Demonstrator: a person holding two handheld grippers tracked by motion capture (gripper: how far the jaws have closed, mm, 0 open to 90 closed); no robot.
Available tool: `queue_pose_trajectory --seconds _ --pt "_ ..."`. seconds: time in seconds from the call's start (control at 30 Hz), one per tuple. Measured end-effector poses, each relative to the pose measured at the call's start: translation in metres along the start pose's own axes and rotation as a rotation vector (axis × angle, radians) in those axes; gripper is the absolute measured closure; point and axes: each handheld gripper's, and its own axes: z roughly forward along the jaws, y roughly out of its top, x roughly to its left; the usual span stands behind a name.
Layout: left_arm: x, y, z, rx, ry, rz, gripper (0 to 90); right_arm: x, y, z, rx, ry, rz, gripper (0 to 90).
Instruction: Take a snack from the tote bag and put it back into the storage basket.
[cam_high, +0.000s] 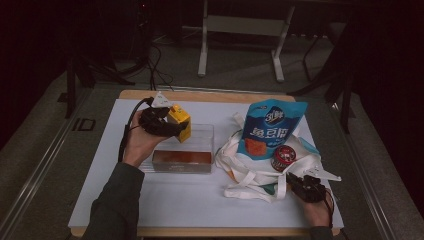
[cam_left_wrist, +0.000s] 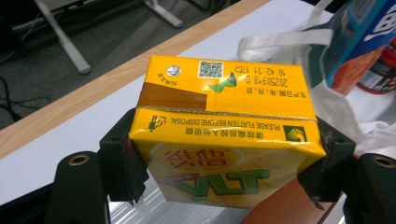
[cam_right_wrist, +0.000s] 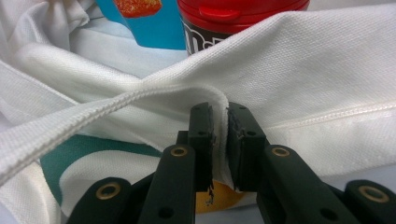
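Left claw (cam_left_wrist: 224, 175) holds yellow carton (cam_left_wrist: 224, 135) upside down, crosswise.

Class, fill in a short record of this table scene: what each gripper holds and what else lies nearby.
left gripper: shut on the yellow drink carton, held above the clear box
right gripper: shut on a fold of the white tote bag
on the bag: blue snack pouch, red-lidded jar
surface: white table
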Motion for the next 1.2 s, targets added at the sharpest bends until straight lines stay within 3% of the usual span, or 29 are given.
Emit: queue_pose_trajectory --seconds 0.33,0.6,0.83,1.2 --pt "0.010 -0.013 -0.001 -0.003 0.056 -0.037 29.0 0.001 0.000 0.000 -0.002 -0.004 0.000 80.5" --pt "0.021 -0.034 0.005 0.043 0.135 -0.071 29.0 0.001 0.000 0.000 -0.003 -0.006 0.001 80.5" --pt "0.030 -0.051 0.009 0.048 0.169 -0.125 28.9 0.001 0.000 0.000 -0.003 -0.007 0.001 80.5" --pt "0.036 -0.070 0.017 0.100 0.197 -0.167 28.9 0.001 -0.001 0.000 -0.004 -0.007 0.001 80.4"
